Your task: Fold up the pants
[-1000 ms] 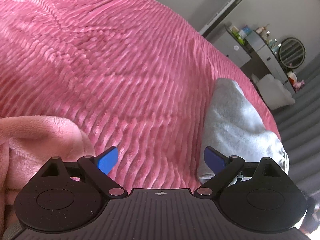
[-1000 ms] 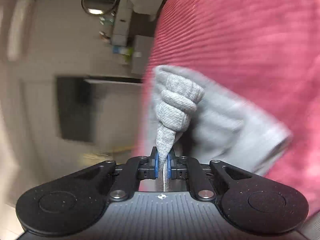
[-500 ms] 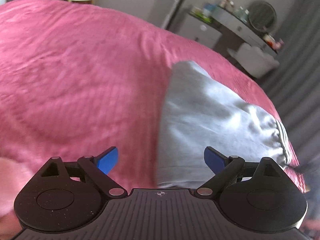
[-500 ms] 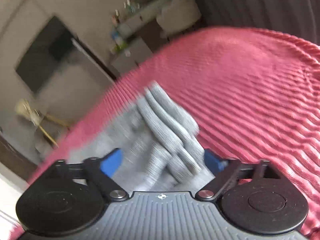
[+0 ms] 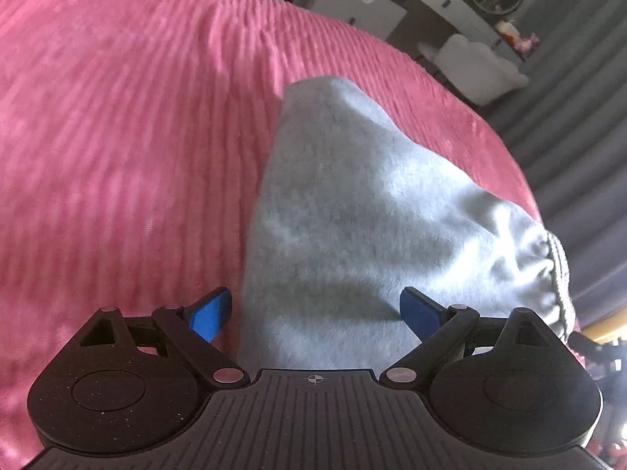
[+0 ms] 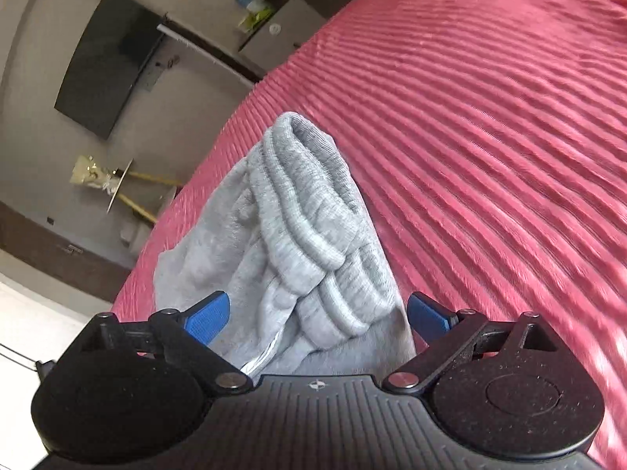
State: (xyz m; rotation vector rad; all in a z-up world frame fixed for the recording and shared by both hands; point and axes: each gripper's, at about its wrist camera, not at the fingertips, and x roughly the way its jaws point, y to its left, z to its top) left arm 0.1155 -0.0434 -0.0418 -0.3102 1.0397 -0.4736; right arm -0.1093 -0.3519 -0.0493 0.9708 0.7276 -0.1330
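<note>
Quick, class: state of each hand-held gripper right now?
Left hand-held gripper: open, holding nothing, over the grey pants.
Right hand-held gripper: open, holding nothing; the pants' ribbed waistband lies loose between its fingers.

Grey pants (image 6: pixel 298 235) lie bunched on a pink ribbed bedspread (image 6: pixel 490 137).
The right gripper (image 6: pixel 316 316) hangs over their near end, blue pads spread wide to either side of the ribbed waistband folds, touching nothing. The cloth runs away toward the far left edge of the bed. Beyond that edge, a dark screen (image 6: pixel 106 62) hangs on a pale wall.
</note>
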